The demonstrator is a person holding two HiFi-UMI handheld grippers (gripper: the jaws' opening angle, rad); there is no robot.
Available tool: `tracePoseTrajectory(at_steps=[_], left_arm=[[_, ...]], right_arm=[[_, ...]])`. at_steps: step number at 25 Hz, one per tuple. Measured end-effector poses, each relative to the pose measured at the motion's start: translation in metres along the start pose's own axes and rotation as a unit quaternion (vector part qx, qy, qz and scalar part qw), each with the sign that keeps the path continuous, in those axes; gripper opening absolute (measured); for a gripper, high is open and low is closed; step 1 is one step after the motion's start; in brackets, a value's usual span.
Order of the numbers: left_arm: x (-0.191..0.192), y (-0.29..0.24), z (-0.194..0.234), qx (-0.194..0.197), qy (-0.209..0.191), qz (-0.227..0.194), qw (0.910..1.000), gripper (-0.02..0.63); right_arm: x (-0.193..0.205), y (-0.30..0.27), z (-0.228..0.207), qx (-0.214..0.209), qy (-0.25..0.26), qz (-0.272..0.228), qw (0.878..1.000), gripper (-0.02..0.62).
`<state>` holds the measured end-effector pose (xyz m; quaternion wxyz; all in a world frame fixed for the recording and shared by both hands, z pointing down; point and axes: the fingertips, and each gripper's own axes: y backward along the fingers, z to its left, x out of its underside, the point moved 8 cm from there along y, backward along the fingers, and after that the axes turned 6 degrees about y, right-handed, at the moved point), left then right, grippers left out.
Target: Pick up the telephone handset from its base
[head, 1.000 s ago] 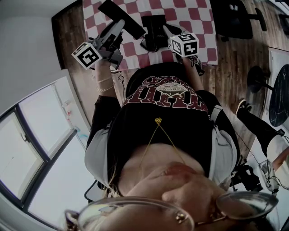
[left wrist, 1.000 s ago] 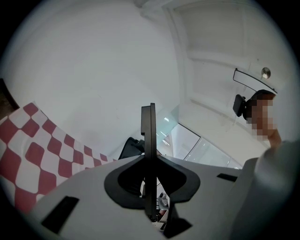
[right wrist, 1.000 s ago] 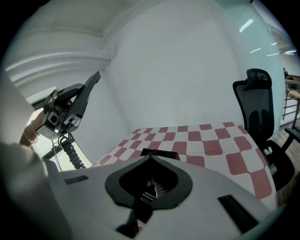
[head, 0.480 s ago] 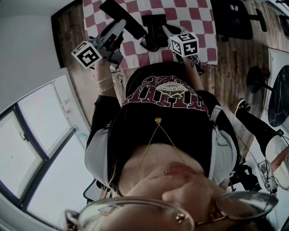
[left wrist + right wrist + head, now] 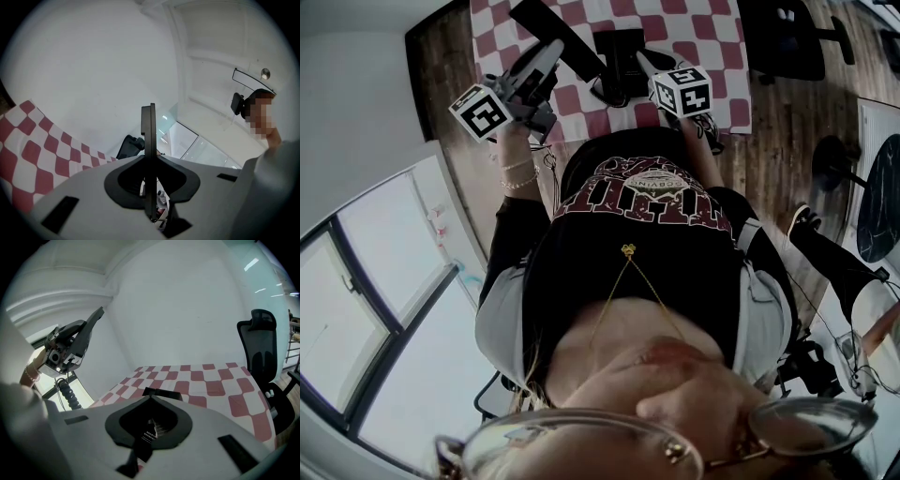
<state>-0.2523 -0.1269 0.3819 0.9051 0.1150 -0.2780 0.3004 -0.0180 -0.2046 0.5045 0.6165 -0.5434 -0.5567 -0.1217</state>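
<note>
The left gripper [image 5: 546, 58] is raised at the left, above the near edge of the checked desk [image 5: 703, 33]. Its jaws are closed on the black handset [image 5: 578, 56], which its own view shows edge-on as a thin upright bar between them. The handset is off the base [image 5: 617, 52] and slants in the air over the desk's left half, with a coiled cord [image 5: 67, 393] hanging below it. The right gripper [image 5: 642, 62] points down at the base, its tip at the base's right edge. A labelled, grilled part of the base shows in its jaw gap, but I cannot tell whether the pads press on it. Beyond the desk's right side stands a black chair [image 5: 783, 37].
</note>
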Motion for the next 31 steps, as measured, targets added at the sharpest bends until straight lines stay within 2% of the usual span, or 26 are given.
tracePoseTrajectory(at_steps=[7,11,14,18,21,31], left_arm=[[0.0007,0.0003,0.0016,0.002,0.006,0.001,1.0000,0.079],[-0.0023,-0.0019,-0.0015,0.001,-0.006,0.005,1.0000,0.078],[0.0008,-0.0009,0.0025,0.004,0.005,0.005,1.0000,0.078],[-0.0014,-0.0039,-0.0027,0.004,-0.005,0.009,0.9999,0.079],[0.0021,-0.0024,0.0023,0.006,0.007,0.008,0.9999,0.078],[0.0039,-0.0033,0.0050,0.009,0.010,0.013,0.9998,0.078]], right_arm=[[-0.0016,-0.0019,0.0027,-0.002,0.006,0.004,1.000,0.019],[-0.0021,-0.0042,0.0029,-0.002,0.005,0.003,1.000,0.020],[-0.0022,-0.0043,0.0032,-0.003,0.006,0.005,1.000,0.020],[-0.0018,-0.0035,0.0034,-0.005,0.006,0.006,1.000,0.020],[-0.0020,-0.0038,0.0039,-0.006,0.006,0.005,1.000,0.020],[-0.0018,-0.0057,0.0049,-0.008,0.005,0.004,1.000,0.020]])
